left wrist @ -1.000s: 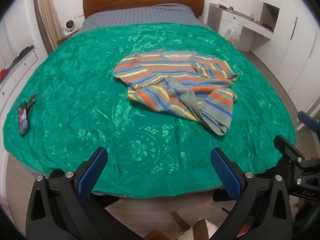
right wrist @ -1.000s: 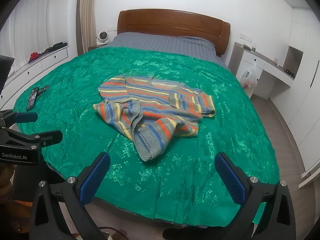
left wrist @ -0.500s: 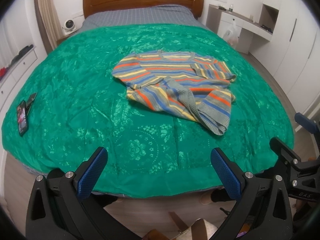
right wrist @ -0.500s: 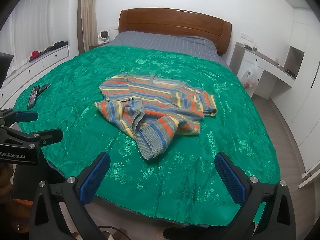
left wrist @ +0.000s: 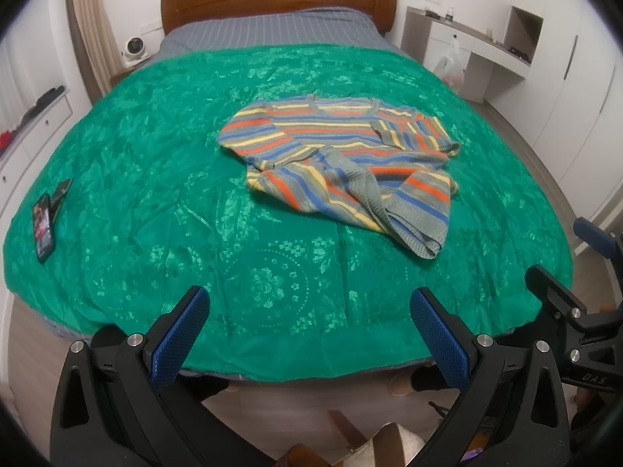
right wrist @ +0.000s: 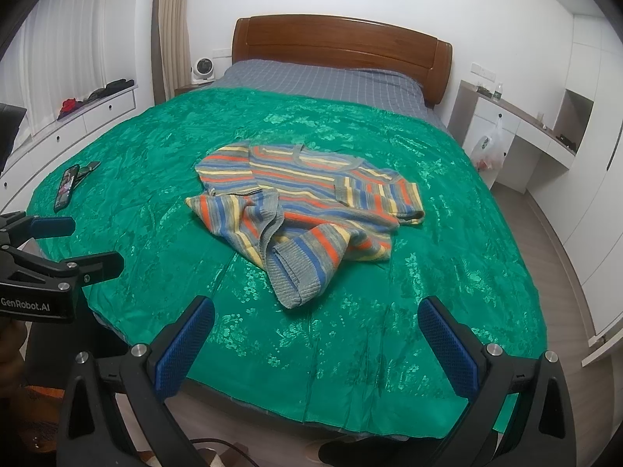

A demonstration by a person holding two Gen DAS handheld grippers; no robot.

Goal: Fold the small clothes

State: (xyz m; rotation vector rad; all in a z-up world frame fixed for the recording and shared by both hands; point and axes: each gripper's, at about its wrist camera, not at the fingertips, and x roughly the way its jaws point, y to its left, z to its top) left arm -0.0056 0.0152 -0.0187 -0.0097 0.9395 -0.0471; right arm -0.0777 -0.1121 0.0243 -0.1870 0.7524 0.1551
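Your left gripper (left wrist: pixel 309 334) and right gripper (right wrist: pixel 317 344) both hover over the foot of the bed, jaws spread wide and holding nothing (the left one's body reads "GenRobot.AI" in the right wrist view). On the green bedspread (left wrist: pixel 155 194), the striped sweater (left wrist: pixel 342 171) lies rumpled mid-bed, well apart from both grippers. A phone (left wrist: pixel 43 227) rests near the left edge.
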